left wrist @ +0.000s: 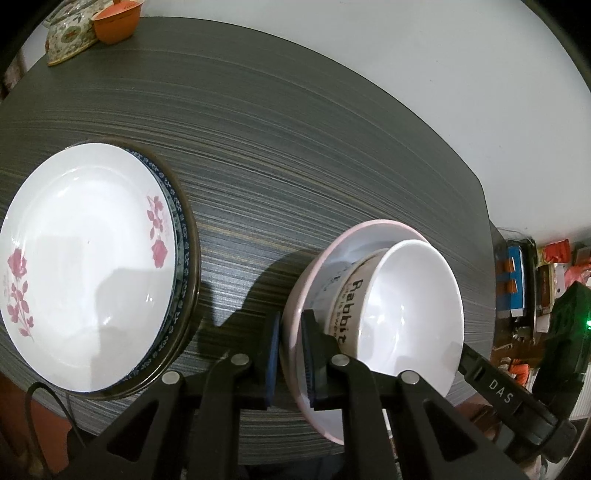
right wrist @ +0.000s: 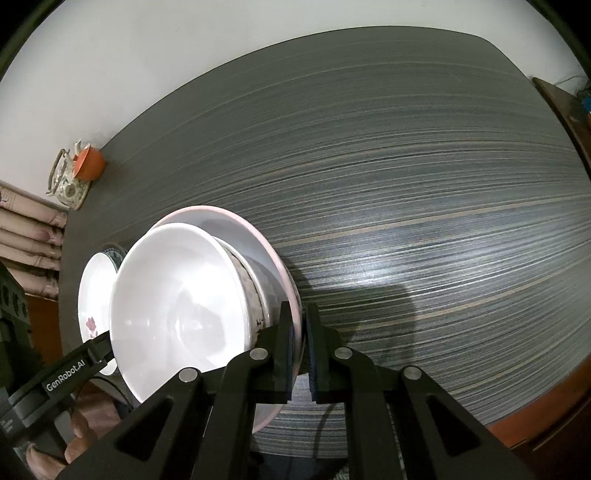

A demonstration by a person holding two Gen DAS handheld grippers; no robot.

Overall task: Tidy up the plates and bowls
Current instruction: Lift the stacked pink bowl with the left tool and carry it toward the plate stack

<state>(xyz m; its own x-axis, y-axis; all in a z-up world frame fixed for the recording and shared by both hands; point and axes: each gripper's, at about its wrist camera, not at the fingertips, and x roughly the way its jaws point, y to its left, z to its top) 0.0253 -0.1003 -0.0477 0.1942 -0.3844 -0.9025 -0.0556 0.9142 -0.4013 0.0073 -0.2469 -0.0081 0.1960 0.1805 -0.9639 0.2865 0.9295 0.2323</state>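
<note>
We have both grippers on the same piece. Left gripper (left wrist: 290, 354) is clamped on the rim of the pink-rimmed plate (left wrist: 295, 306), one finger under the rim, one over it. Right gripper (right wrist: 300, 354) is pinched on the opposite rim of that plate (right wrist: 273, 254), fingers nearly closed with the rim edge between them.

The white bowl (left wrist: 413, 310) sits in the pink-rimmed plate. We read "Rabbit" in black on its outer wall. From the right wrist view the bowl (right wrist: 177, 306) fills most of the plate's well and leans toward the camera. The plate is at the near edge of the striped dark table (left wrist: 295, 147). We cannot tell whether it rests on the surface or hangs just above it.

Left of it on the table, well apart, sits the rose-print plate (left wrist: 85, 266), white with pink flowers. It is stacked on a blue-patterned plate (left wrist: 183, 236), whose rim shows along the right side only. The right wrist view catches a sliver of this stack (right wrist: 94, 295) behind the bowl.

Far corner of the table: an orange bowl (left wrist: 116, 22) touching a floral teapot (left wrist: 68, 37).

We see the right gripper's black body, marked "DAS", in the left wrist view, lower right.
</note>
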